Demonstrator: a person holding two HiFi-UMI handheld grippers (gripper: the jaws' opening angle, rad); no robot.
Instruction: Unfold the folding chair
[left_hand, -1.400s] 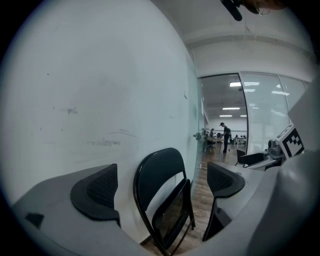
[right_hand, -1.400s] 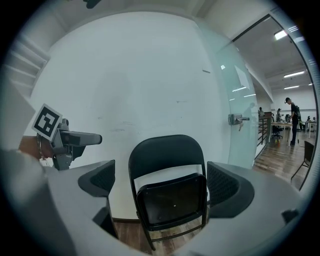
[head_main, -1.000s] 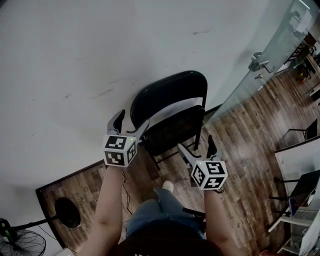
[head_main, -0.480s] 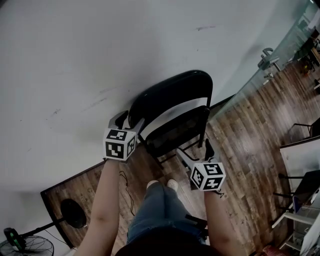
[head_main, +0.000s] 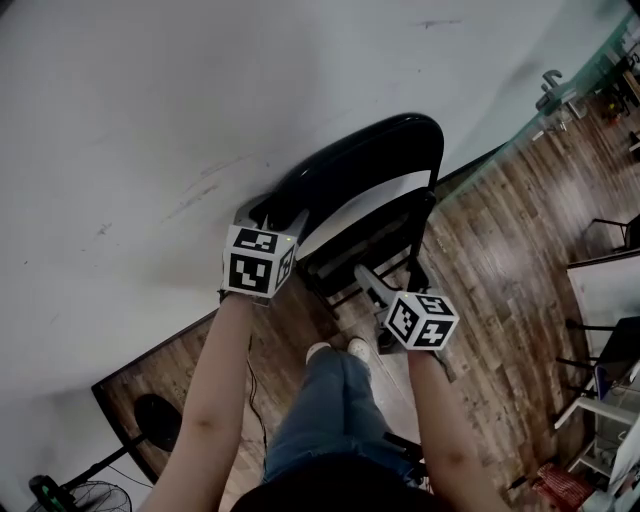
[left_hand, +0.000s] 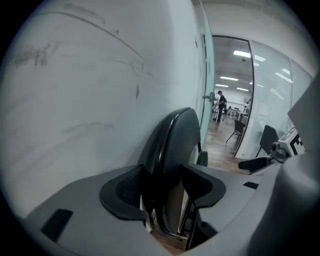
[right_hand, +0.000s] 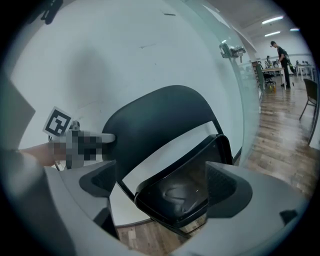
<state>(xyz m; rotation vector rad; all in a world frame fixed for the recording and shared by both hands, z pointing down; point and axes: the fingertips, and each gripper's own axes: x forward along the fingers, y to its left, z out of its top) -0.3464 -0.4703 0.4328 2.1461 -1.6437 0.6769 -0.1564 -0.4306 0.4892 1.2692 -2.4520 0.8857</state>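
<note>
Folding chair (head_main: 360, 165), black, stands folded against the white wall (head_main: 150, 110) on the wood floor (head_main: 500, 240), its seat (right_hand: 172, 192) tipped up below the backrest (right_hand: 150, 125); the left gripper (head_main: 275, 212) pinches the backrest's left edge, its jaws having just been closing, both pads now against that edge; the right gripper (head_main: 390, 275) sits lower, jaws spread, the seat between them with the left pad clear of it; the person's legs (head_main: 320, 410) stand just before the chair; a glass partition (head_main: 560, 90) adjoins the wall at right; a fan (head_main: 60, 492) stands at lower left.
</note>
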